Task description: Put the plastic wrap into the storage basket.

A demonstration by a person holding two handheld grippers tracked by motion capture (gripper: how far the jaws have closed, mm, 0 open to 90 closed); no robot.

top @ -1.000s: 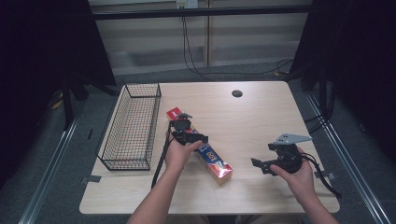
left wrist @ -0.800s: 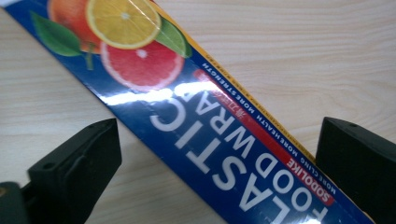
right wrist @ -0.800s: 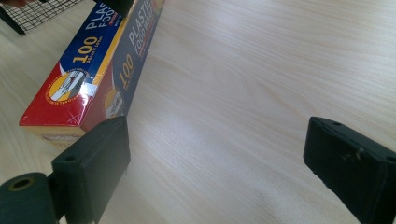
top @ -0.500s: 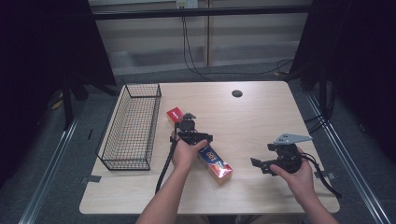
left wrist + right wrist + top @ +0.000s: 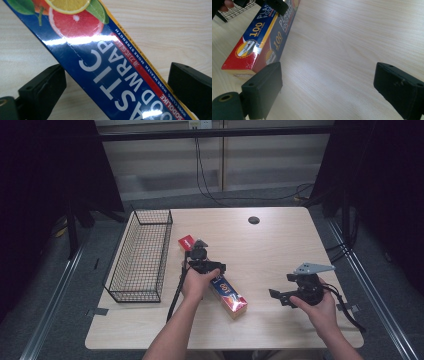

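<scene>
Clearly "PLASTIC FOOD WRAP" box (image 5: 110, 72), left gripper (image 5: 117, 82) fingers apart astride it, closing, right gripper (image 5: 332, 92) fingers apart.

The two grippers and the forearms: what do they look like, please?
Both grippers are black. The left gripper trails a black cable toward the table edge. The right gripper carries a grey three-cornered plate on top and also trails a black cable. Each has two blocky black fingers with small holes. No sleeves show on the forearms.
</scene>
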